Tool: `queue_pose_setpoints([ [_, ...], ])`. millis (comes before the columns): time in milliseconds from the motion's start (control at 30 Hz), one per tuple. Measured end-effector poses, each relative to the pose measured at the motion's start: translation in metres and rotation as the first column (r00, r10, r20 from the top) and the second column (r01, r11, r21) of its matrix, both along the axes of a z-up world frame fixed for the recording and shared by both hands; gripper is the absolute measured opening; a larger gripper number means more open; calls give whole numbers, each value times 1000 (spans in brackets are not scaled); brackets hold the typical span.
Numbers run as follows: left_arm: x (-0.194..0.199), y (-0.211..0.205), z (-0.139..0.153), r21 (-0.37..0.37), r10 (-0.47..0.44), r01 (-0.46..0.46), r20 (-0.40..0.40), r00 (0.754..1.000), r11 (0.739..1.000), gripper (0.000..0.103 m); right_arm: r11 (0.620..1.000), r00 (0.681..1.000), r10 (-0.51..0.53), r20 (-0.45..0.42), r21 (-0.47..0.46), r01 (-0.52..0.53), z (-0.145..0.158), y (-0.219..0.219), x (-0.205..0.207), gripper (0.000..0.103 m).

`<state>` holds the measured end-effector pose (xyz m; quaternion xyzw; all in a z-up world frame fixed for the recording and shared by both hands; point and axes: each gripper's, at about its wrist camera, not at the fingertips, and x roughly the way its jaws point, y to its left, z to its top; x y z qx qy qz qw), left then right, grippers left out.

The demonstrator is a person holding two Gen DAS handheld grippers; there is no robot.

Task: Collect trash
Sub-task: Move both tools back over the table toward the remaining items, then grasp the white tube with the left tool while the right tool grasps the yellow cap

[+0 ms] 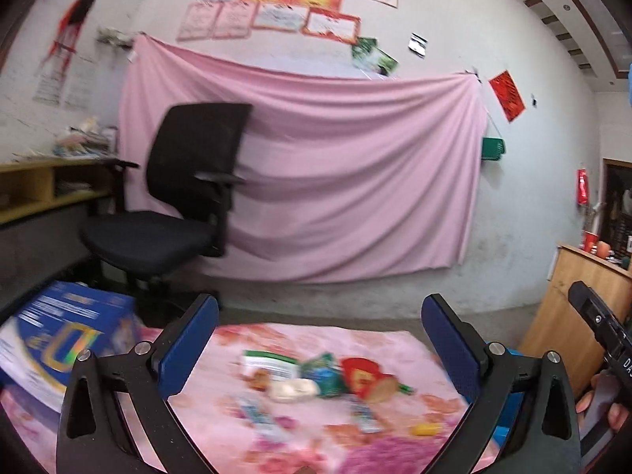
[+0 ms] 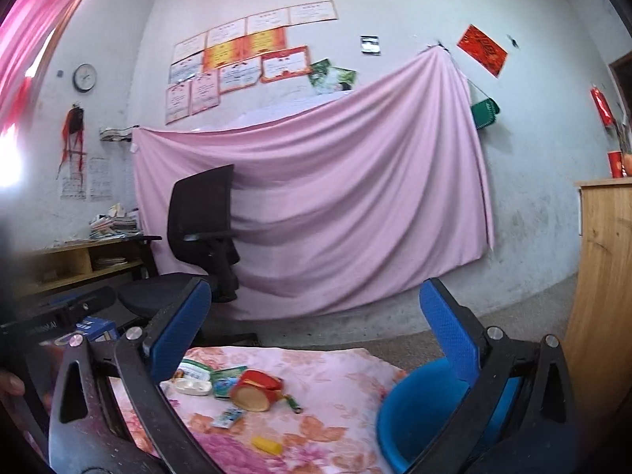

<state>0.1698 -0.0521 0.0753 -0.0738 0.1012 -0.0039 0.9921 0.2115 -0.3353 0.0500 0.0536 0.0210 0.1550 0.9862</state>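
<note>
Trash lies in a cluster on a pink floral cloth (image 2: 339,379): a tipped red cup (image 2: 256,391), a white case (image 2: 193,387), a green wrapper (image 2: 227,379), a white-and-green packet (image 2: 193,369), a small blue wrapper (image 2: 227,418) and a yellow piece (image 2: 266,444). A blue bin (image 2: 418,414) stands at the cloth's right edge, partly behind my right finger. My right gripper (image 2: 316,304) is open and empty above the cloth. In the blurred left wrist view the red cup (image 1: 363,379) and white case (image 1: 294,389) lie ahead of my open, empty left gripper (image 1: 320,316).
A blue printed box (image 1: 67,335) sits at the cloth's left edge. A black office chair (image 1: 170,205) stands behind, before a pink sheet (image 1: 335,166) on the wall. A wooden cabinet (image 2: 604,276) is at the right, a low desk (image 2: 71,260) at the left.
</note>
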Motion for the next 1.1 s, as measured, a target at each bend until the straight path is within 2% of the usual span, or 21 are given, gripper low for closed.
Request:
queue_pose_setpoints([
  [167,-15,26,-10,30,48,-49,22,999,998,101,997,998,53,-15,-54,-54,-5,26,-2,103],
  [300,-20,40,-27,33,62,-62,8,998,998,101,991,996,68,-49,-114,-73,-14,44,1,103],
  [400,-16,46,-35,38,48,-47,-30,998,998,101,983,990,78,-114,-156,-95,-22,56,9,103],
  [567,0,49,-50,27,15,-11,-158,987,1000,101,969,971,70,-228,-214,-120,-41,64,21,103],
  [667,13,51,-57,8,15,-14,-241,970,1000,101,964,956,47,-289,-239,-120,-51,67,27,103],
  [767,29,51,-67,-5,2,-4,-331,943,1000,101,961,935,27,-353,-247,-121,-57,67,36,103],
  [833,40,48,-76,-5,-8,7,-398,917,1000,101,962,919,14,-394,-246,-120,-61,66,41,103],
  [1033,67,41,-100,-7,-50,55,-532,845,998,100,960,833,-25,-552,-246,-135,-80,65,65,103],
  [1067,71,41,-104,-10,-58,63,-553,831,998,99,961,817,-21,-576,-238,-144,-83,64,68,103],
  [1100,75,39,-109,-13,-67,73,-572,818,997,93,961,801,-11,-598,-227,-155,-86,63,70,97],
])
